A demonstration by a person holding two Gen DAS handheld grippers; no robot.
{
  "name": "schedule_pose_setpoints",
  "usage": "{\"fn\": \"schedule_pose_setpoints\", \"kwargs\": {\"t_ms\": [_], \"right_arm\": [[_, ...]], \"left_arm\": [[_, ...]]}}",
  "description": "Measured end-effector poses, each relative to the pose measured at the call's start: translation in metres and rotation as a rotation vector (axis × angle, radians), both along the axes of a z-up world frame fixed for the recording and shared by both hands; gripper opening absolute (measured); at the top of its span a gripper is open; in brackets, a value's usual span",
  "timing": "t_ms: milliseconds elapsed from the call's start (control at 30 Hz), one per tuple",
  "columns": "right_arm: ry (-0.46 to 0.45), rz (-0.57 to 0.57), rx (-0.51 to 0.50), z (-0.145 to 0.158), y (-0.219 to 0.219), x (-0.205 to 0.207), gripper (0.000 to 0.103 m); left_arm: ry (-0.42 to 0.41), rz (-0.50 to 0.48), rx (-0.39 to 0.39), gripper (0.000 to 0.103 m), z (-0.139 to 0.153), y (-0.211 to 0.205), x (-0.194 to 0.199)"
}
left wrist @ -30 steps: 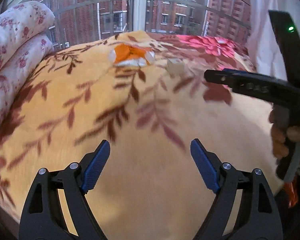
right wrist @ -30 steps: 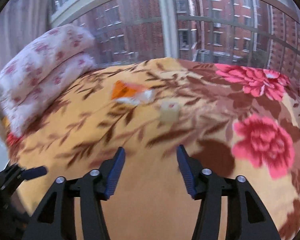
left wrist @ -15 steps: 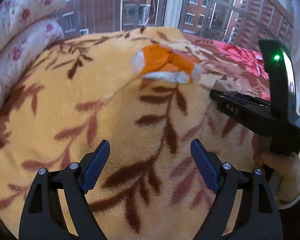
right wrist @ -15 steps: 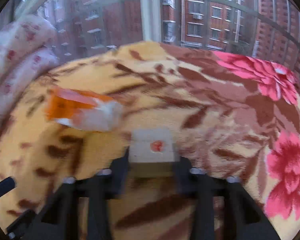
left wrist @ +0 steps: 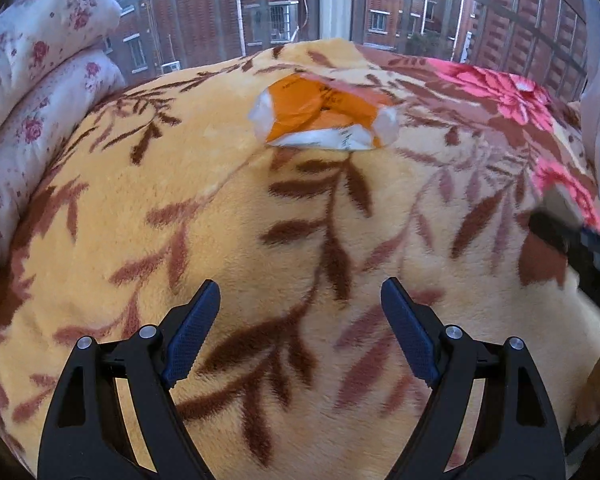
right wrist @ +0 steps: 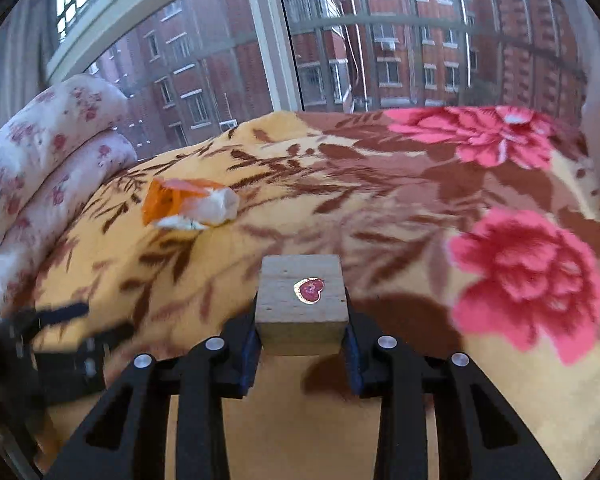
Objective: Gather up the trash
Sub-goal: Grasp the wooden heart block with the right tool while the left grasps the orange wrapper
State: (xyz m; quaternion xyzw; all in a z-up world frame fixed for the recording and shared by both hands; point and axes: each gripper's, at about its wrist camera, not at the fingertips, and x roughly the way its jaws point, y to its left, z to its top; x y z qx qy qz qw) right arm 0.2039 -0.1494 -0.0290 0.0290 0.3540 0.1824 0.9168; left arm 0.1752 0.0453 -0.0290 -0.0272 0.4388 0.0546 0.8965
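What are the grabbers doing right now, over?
Right hand-held gripper shut on wooden block. Left hand-held gripper open, empty. Orange wrapper on blanket ahead. Path clear.

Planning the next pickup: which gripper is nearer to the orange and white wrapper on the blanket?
Left, by my judgement. The left gripper is open and aimed at the orange and white wrapper ahead. The right gripper, holding the wooden block, has the wrapper ahead-left.

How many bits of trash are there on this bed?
2: an orange wrapper lying on the blanket, and a wooden block gripped in the right tool. Others may be hidden.
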Motion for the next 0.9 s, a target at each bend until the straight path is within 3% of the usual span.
{"fn": "schedule_pose_setpoints", "kwargs": {"t_ms": [133,200,267,367,500,667,733,767,833,900], "right_arm": [[0.071,-0.013,0.156,-0.012,-0.028,0.008,0.034],[0.158,-0.041,0.226,-0.028,-0.04,0.021,0.034],[0.191,-0.058,0.275,-0.032,-0.047,0.026,0.034],[0.174,-0.045,0.299,-0.031,-0.046,0.024,0.034],[0.148,-0.011,0.283,-0.027,-0.041,0.022,0.034],[0.159,-0.003,0.307,-0.03,-0.045,0.024,0.034],[0.165,0.002,0.312,-0.03,-0.044,0.025,0.034],[0.167,0.005,0.313,-0.03,-0.044,0.026,0.034],[0.167,0.008,0.311,-0.03,-0.043,0.025,0.034],[0.163,0.009,0.31,-0.029,-0.043,0.025,0.034]], "left_arm": [[0.028,-0.023,-0.203,0.081,0.022,0.005,0.025],[0.064,0.022,-0.242,0.081,0.026,0.009,0.044],[0.097,0.081,-0.262,0.081,0.027,0.011,0.065],[0.113,0.2,-0.325,0.081,0.028,0.017,0.093],[0.08,0.358,-0.355,0.081,0.035,0.021,0.123],[0.07,0.534,-0.29,0.08,0.021,0.034,0.159],[0.089,0.534,-0.309,0.048,0.009,0.038,0.164],[0.11,0.509,-0.331,0.037,0.001,0.039,0.167],[0.086,0.482,-0.335,0.032,-0.004,0.038,0.163],[0.065,0.424,-0.284,0.025,-0.002,0.03,0.159]]}}
